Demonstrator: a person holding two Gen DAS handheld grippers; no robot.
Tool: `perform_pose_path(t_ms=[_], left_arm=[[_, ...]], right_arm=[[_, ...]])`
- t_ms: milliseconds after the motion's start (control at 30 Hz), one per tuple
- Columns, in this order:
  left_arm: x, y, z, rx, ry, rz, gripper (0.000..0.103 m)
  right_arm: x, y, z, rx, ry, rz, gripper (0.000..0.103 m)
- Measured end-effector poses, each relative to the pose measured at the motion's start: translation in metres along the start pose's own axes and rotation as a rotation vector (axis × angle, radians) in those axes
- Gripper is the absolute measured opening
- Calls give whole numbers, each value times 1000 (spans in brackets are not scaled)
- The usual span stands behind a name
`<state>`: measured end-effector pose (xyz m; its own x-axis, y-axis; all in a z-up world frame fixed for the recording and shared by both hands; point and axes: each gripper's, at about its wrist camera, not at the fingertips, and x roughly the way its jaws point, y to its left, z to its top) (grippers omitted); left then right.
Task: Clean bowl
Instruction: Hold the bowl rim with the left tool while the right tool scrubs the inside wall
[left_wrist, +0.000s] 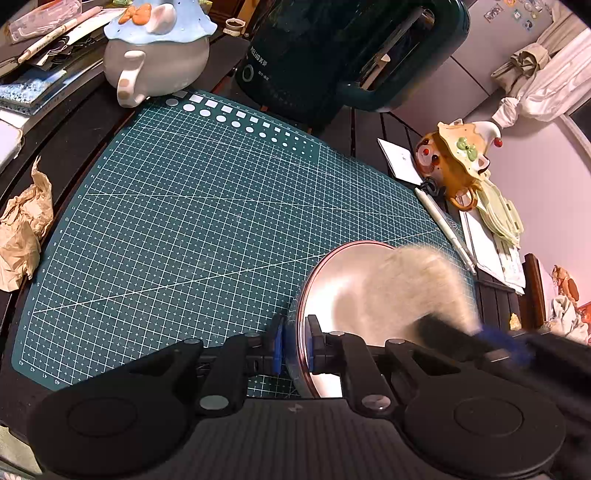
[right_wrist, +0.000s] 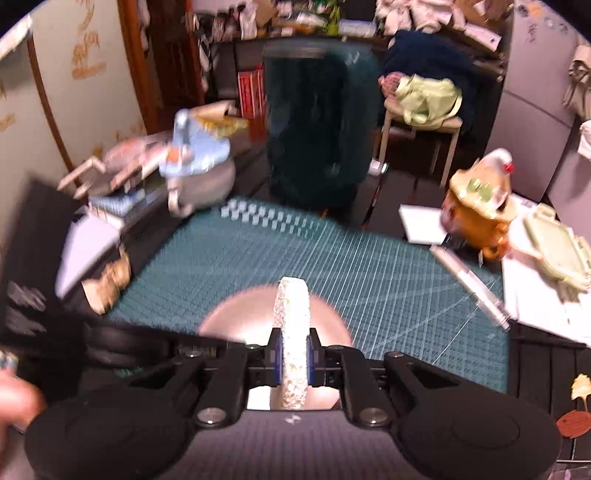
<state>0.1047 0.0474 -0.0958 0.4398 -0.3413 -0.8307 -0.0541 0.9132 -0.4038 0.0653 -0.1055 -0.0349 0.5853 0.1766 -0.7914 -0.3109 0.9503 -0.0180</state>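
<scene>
bowl (left_wrist: 343, 280), metal, stood on the cutting mat (left_wrist: 184, 221); your left gripper (left_wrist: 297, 345) pinched its rim. only the right wrist view showed your right gripper (right_wrist: 294, 356) clamping the sponge (right_wrist: 293, 314) edge-on.

the dark green appliance (left_wrist: 332, 51) at the back of the table carries a pale brand word low on its body that reads roughly "meling", followed by small characters too fine to make out. the cutting mat (left_wrist: 221, 221) has ruler numbers printed along its edges: "43", "42", "41", "40" at the near corner, and single digits up its left side. in the right wrist view everything is too blurred to read.
</scene>
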Motion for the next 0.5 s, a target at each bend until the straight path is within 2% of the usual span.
perform_pose_path(t_ms=[500], left_arm=[[0, 1, 0, -4, 4, -4, 12]], right_arm=[[-18, 0, 2, 35, -42, 51, 11]])
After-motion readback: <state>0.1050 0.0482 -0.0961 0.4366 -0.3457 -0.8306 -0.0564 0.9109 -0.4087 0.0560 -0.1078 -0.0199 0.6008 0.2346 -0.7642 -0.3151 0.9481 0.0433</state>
